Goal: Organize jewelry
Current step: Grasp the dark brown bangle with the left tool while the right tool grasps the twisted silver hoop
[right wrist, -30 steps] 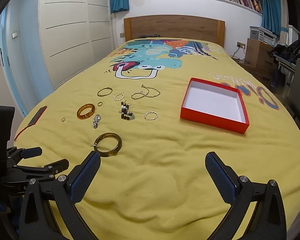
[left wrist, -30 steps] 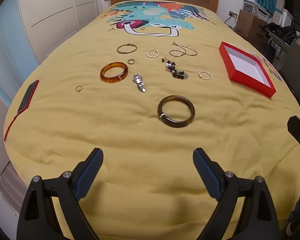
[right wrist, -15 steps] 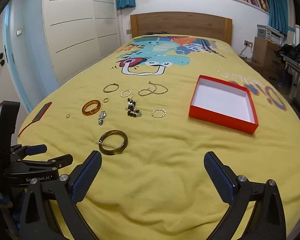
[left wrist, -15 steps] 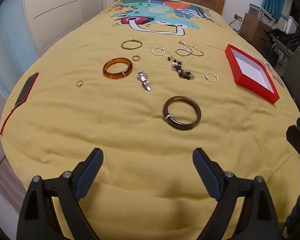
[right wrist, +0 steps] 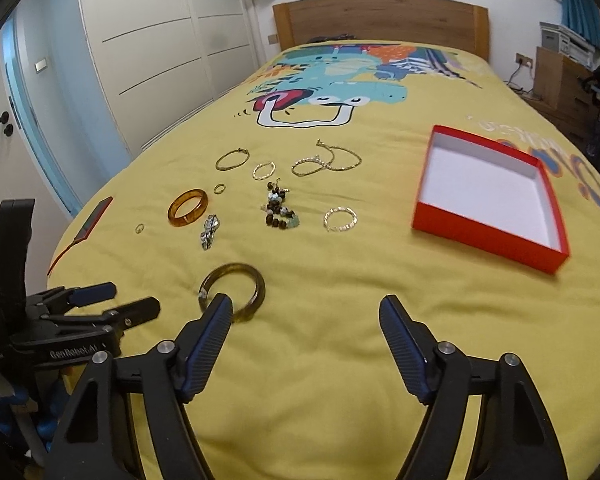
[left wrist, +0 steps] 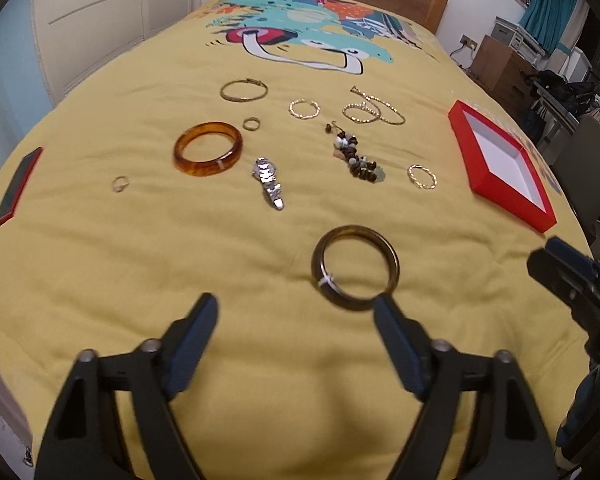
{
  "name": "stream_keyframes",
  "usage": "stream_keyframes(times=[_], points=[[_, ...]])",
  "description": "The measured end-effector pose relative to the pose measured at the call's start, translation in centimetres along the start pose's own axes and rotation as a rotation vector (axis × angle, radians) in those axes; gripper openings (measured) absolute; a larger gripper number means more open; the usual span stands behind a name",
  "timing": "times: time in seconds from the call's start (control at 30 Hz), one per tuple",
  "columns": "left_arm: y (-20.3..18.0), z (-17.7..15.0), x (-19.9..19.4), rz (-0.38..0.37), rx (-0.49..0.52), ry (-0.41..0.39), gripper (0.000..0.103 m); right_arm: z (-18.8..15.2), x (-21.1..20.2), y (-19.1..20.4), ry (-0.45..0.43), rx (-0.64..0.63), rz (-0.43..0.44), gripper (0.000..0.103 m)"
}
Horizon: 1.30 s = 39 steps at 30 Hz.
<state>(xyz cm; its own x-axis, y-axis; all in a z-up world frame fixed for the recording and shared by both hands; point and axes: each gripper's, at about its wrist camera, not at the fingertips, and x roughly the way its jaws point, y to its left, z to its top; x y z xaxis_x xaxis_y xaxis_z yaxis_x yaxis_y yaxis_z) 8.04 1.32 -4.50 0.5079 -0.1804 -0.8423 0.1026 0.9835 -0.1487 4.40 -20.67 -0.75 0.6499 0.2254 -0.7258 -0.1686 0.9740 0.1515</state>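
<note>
Jewelry lies spread on a yellow bedspread. A dark olive bangle (left wrist: 355, 267) (right wrist: 233, 290) lies nearest, just ahead of both grippers. Behind it are an amber bangle (left wrist: 208, 149) (right wrist: 188, 207), a silver watch (left wrist: 269, 182) (right wrist: 209, 231), a beaded bracelet (left wrist: 356, 158) (right wrist: 279, 208), several thin gold bracelets and small rings. An empty red box (left wrist: 502, 168) (right wrist: 488, 196) with a white inside sits to the right. My left gripper (left wrist: 296, 312) is open and empty. My right gripper (right wrist: 306, 312) is open and empty.
A red-edged flat case (left wrist: 18, 182) (right wrist: 96, 216) lies at the bed's left edge. A wooden headboard (right wrist: 380, 20) stands at the far end. White wardrobe doors (right wrist: 160, 40) are to the left, and a chair and furniture (left wrist: 592, 160) to the right.
Both grippers have moved forward and lower toward the dark olive bangle, which now sits close to their fingertips. Both stay open. No jewelry has moved.
</note>
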Motion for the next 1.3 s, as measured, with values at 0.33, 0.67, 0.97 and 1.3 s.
stream_keyframes(times=[0.33, 0.67, 0.97, 1.3], points=[[0.4, 1.4, 6.0, -0.063, -0.010, 0.096, 0.045, 4.2, 7.8, -1.3, 0.073, -0.012, -0.019, 0.064], [0.2, 1.4, 8.4, -0.137, 0.005, 0.101, 0.017, 6.2, 14.2, -2.6, 0.156, -0.007, -0.053, 0.053], [-0.6, 1.5, 8.6, -0.123, 0.045, 0.069, 0.010, 5.9, 16.7, -3.3, 0.201, 0.008, -0.067, 0.039], [-0.5, 1.4, 8.7, -0.116, 0.040, 0.065, 0.010, 6.6, 16.9, -3.3, 0.183, 0.039, -0.063, 0.051]])
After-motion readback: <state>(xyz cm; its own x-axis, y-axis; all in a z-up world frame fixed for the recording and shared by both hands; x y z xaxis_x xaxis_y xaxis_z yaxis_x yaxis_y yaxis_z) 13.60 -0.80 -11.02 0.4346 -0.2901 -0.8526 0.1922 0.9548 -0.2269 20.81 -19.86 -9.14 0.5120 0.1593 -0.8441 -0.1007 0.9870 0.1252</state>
